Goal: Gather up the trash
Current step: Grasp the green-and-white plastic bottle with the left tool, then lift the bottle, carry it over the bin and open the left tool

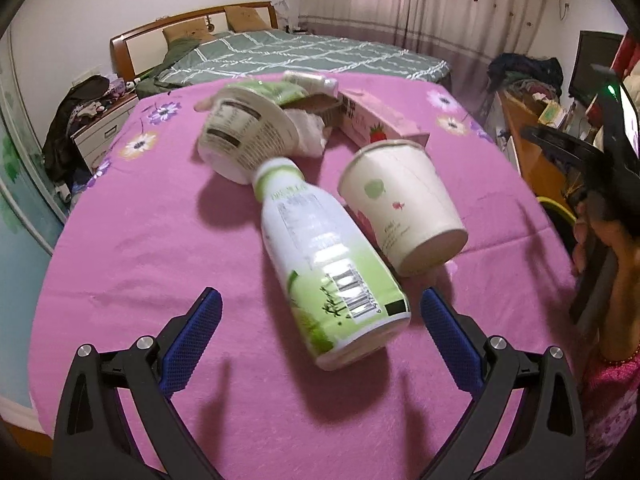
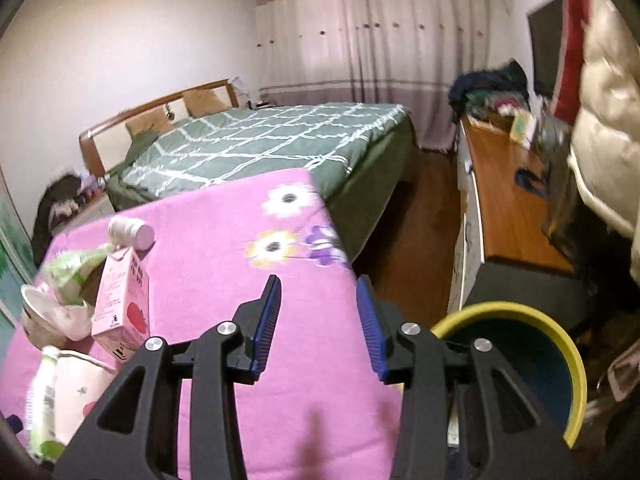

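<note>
Green-and-white plastic marks the bottle [image 1: 328,256], which lies on its side on the pink-covered table [image 1: 140,248], base near, cap far and slightly left. The left gripper [image 1: 320,332] is held open, its fingers [image 1: 200,328] set either side of the base without touching it. Its long axis runs roughly along the fingers. The right gripper [image 2: 318,324] is parted and empty, near the yellow-rimmed bin [image 2: 560,360] off the right edge.

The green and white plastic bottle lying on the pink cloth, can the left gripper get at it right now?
Probably yes. The green and white plastic bottle lies on its side just ahead of the open left gripper, nothing between them; the white paper cup crowds its right side.
</note>
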{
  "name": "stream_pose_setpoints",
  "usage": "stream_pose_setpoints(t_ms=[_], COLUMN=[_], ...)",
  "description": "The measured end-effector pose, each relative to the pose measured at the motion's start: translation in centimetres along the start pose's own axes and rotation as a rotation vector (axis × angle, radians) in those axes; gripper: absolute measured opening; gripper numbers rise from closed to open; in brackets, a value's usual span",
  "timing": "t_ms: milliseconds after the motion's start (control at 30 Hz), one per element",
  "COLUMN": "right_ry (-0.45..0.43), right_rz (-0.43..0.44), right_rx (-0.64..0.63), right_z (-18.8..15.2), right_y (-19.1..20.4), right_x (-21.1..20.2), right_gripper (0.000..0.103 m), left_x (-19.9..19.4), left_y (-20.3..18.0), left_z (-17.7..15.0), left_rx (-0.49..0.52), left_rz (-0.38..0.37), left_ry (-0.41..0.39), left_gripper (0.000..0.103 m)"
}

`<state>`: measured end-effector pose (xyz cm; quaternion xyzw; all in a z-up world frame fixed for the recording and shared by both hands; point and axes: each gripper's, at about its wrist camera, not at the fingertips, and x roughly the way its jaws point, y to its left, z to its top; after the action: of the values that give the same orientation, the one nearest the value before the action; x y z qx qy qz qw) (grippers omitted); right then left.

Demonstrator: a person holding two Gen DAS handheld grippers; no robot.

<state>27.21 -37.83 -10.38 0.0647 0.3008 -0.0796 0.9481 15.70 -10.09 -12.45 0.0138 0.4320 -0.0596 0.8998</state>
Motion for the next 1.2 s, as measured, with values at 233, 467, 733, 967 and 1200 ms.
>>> stream_pose_setpoints(t_ms=[233,467,733,967,1200], right_ry=[0.039,0.058,0.064,0.062,0.077], right_rz=[-0.026,-0.024,-0.014,-0.009,0.003], right_rx=[0.003,0.013,0.029,0.028,0.036], right_z=[-1.2,-1.4,-1.3,-1.4,-1.3], right_y=[-0.4,-0.5,-0.8,-0.8,-0.8], right_x=[0.8,1.1,1.3,1.4,1.7], right_gripper=[0.046,0.05,0.05,0.05,0.05], left_x=[1.7,1.9,-2.0,-4.5,-3.1], left_y=[0.7,0.7,1.6,2.3,1.6], left_z=[0.2,0.2,1.5,5.4,8.9], left_rx=[-0.029,0.009,0.051,0.061,0.078], left_rz=[-0.019,-0.021,0.011,-0.019,-0.021], left_ry=[0.027,0.018,-0.079,-0.18,-0.209], left_gripper=[0.073,0.06,0.056,0.052,0.052])
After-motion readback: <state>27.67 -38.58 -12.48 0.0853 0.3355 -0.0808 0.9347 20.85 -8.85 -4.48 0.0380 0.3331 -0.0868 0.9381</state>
